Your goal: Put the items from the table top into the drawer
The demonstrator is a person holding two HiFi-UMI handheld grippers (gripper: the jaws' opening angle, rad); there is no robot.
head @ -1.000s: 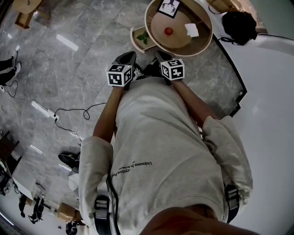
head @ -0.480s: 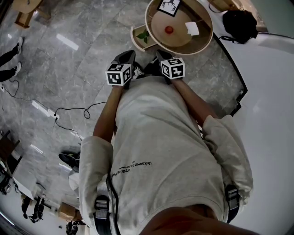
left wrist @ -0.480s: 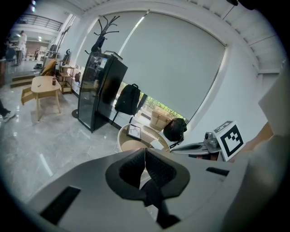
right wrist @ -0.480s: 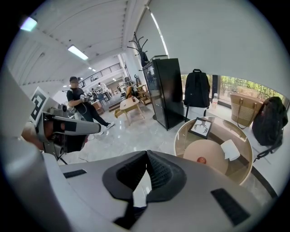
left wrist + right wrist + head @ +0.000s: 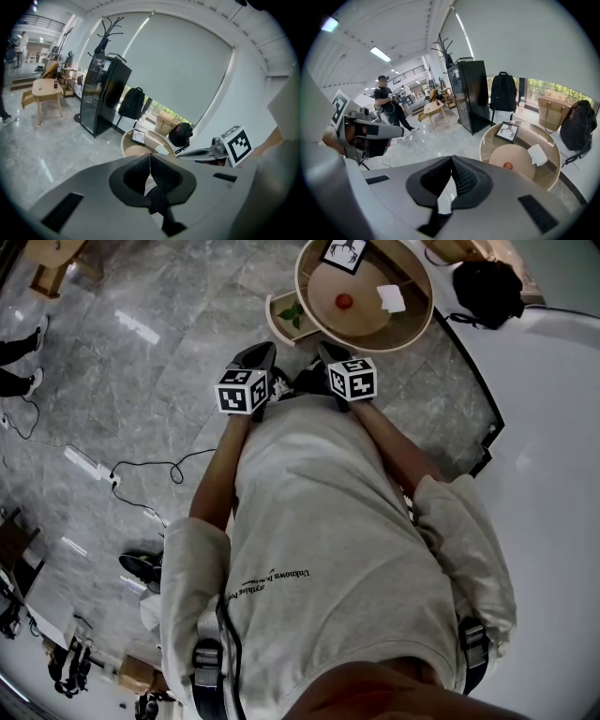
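A round wooden table point(image 5: 413, 337) stands ahead of me. On its top lie a small red fruit point(image 5: 344, 302), a white folded paper point(image 5: 392, 300) and a framed picture point(image 5: 344, 253). At its left side an open drawer point(image 5: 274, 321) holds something green point(image 5: 294, 315). My left gripper point(image 5: 259, 354) and right gripper point(image 5: 330, 353) are held close to my chest, short of the table. Both are shut with nothing between their jaws. The right gripper view shows the fruit point(image 5: 507, 165), the paper point(image 5: 538, 153) and the picture point(image 5: 506, 131).
A black cabinet point(image 5: 471, 93) and a coat stand are beyond the table, with a black backpack point(image 5: 487, 292) and a woven basket point(image 5: 548, 112) beside it. A person point(image 5: 386, 105) stands farther off. A power strip and cable point(image 5: 112, 474) lie on the marble floor at my left.
Both grippers stay where they were. Someone's feet at the left edge of the head view have shifted.
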